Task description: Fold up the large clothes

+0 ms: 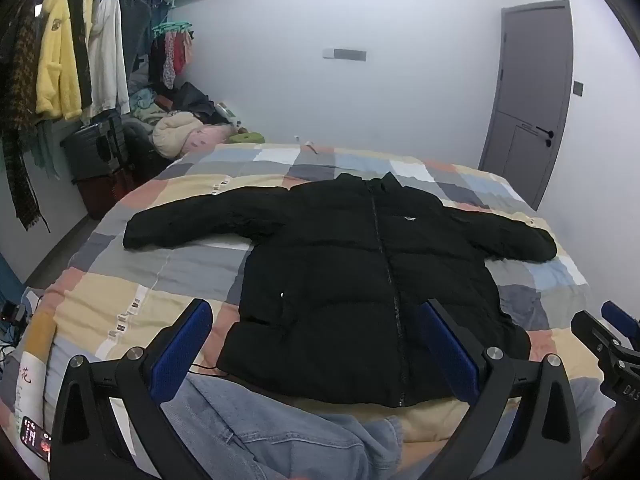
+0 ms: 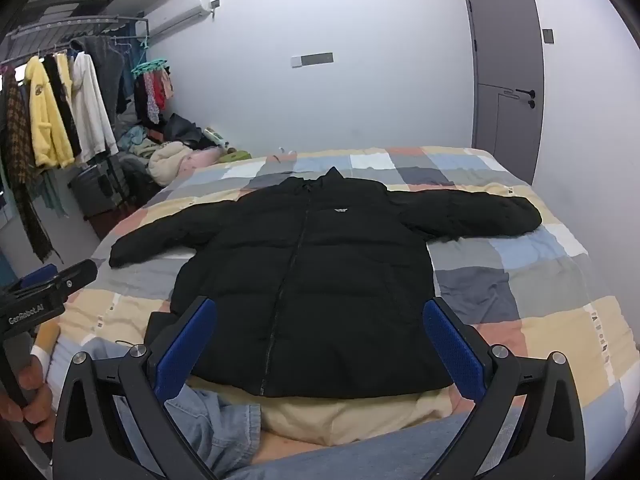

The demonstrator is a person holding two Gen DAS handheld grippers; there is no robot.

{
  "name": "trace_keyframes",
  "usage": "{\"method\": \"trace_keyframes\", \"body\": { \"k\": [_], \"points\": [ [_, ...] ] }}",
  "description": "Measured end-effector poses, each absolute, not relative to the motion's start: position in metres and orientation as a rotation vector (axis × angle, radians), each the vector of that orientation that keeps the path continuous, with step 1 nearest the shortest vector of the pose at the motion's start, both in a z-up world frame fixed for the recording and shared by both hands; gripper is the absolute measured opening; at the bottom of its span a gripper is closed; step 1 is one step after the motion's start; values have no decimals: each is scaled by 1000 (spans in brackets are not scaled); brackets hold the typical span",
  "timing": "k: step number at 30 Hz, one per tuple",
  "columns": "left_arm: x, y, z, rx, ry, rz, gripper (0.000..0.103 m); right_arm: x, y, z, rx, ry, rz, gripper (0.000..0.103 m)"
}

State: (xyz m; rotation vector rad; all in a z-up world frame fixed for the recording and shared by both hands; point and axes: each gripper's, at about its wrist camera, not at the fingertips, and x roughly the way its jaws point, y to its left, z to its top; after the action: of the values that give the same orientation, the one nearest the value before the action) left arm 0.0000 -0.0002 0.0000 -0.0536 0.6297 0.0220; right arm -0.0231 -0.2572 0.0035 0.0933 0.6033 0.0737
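Note:
A black puffer jacket [image 1: 360, 272] lies flat, front up and zipped, on the checked bed cover [image 1: 160, 276], both sleeves spread out sideways. It also shows in the right wrist view [image 2: 316, 272]. My left gripper [image 1: 316, 320] is open and empty, held above the jacket's hem on the near side. My right gripper [image 2: 320, 320] is open and empty, also above the hem. The right gripper shows at the right edge of the left wrist view [image 1: 612, 336], the left gripper at the left edge of the right wrist view [image 2: 48, 292].
Blue denim clothing [image 1: 256, 432] and a cream garment [image 2: 348, 416] lie at the near bed edge. A clothes rack with hanging garments [image 1: 68, 60] and a pile of clothes [image 1: 180, 128] stand at the left. A grey door [image 1: 528, 96] is at the far right.

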Motion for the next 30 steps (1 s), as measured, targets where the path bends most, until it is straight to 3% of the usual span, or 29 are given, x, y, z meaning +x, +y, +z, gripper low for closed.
{"method": "trace_keyframes", "body": {
  "k": [30],
  "points": [
    [2,-6,0,-48,643,1,103,-23,-269,3,100,617,51,103]
  ]
}}
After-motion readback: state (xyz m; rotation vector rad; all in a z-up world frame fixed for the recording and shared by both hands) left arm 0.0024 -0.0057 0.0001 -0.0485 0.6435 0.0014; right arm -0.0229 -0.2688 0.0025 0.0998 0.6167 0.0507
